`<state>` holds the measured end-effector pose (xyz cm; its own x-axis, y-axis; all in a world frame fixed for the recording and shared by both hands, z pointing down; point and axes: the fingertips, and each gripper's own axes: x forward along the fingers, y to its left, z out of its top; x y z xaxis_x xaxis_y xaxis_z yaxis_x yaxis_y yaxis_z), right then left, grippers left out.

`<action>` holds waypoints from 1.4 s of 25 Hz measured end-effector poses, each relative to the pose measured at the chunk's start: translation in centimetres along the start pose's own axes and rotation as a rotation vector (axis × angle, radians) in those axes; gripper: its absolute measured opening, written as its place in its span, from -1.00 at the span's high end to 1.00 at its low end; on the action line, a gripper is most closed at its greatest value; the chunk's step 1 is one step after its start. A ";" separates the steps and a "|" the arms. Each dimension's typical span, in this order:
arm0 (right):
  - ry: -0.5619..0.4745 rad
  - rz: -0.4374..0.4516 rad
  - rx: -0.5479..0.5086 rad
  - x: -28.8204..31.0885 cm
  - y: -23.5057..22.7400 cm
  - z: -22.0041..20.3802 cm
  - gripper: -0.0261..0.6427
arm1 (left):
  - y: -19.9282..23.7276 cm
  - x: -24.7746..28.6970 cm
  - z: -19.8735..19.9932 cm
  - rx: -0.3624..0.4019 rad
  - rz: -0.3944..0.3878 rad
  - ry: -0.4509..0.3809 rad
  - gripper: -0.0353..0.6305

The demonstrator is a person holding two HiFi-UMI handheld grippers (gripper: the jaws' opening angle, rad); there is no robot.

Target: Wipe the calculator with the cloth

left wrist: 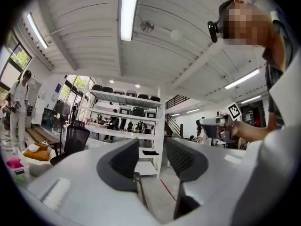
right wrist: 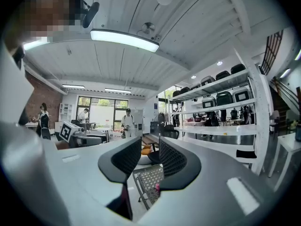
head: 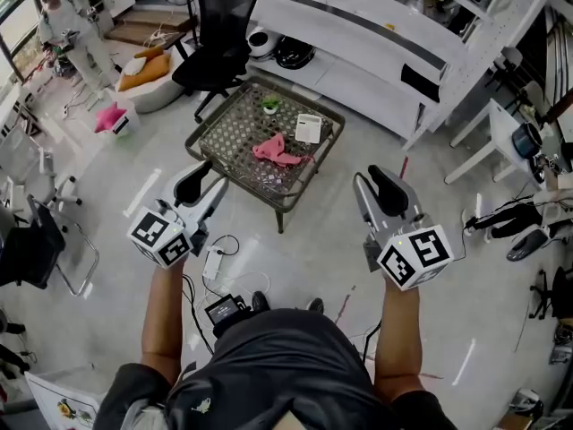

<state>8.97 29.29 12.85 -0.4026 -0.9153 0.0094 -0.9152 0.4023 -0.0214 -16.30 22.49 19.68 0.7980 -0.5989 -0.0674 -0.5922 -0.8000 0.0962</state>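
A low table (head: 215, 137) with a woven top stands on the floor ahead of me. On it lie a crumpled pink cloth (head: 277, 150) and, just right of it, a white calculator (head: 309, 127). Both grippers are held level in the air, well short of the table. My left gripper (head: 204, 187) is open with nothing between its pads (left wrist: 123, 163). My right gripper (head: 376, 193) is also open and empty, its pads (right wrist: 175, 160) standing apart. The right gripper view shows the table (right wrist: 149, 179) and a speck of the cloth (right wrist: 156, 187) between the jaws.
A small green plant (head: 270, 105) sits at the table's far edge. A black office chair (head: 218, 36) stands behind the table, with white shelving (head: 394, 56) at the back right. Cables and a power strip (head: 214, 262) lie on the floor by my feet. A person (head: 68, 27) stands far left.
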 end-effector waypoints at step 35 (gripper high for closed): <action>0.030 0.138 0.080 10.0 -8.7 -1.7 0.56 | 6.1 5.3 -2.6 -0.028 0.184 0.036 0.23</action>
<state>12.93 16.65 14.85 -0.5261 -0.8499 0.0301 -0.8473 0.5207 -0.1044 -15.36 14.53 22.44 0.6803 -0.7328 -0.0103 -0.7256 -0.6755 0.1313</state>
